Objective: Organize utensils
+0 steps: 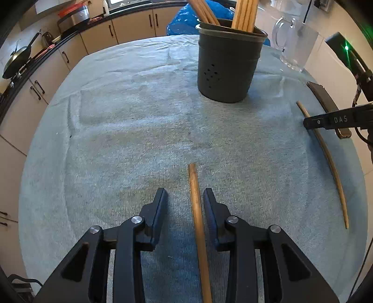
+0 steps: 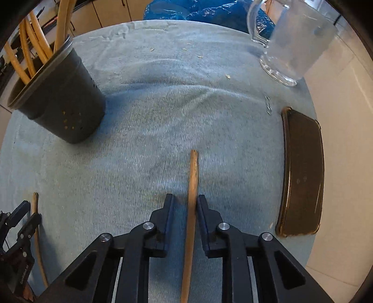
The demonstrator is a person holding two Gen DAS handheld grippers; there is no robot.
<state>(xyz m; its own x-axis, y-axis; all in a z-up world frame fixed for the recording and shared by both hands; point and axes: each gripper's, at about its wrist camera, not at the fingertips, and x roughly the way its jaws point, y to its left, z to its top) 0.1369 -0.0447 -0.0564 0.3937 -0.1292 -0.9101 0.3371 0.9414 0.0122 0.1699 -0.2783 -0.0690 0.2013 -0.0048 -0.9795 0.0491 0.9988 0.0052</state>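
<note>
Two wooden chopsticks lie on a light blue towel. One chopstick lies between the fingers of my left gripper, which is open around it, fingers apart from the wood. The other chopstick lies between the fingers of my right gripper, which is open with a narrow gap on each side. A dark grey utensil holder with several wooden utensils stands at the back of the towel; it also shows in the right wrist view. The right gripper's finger shows over the second chopstick.
A glass jug stands at the back right. A dark phone lies at the towel's right edge, with a paper clip beside it. A blue plastic bag lies behind. Kitchen cabinets and a pan are at left.
</note>
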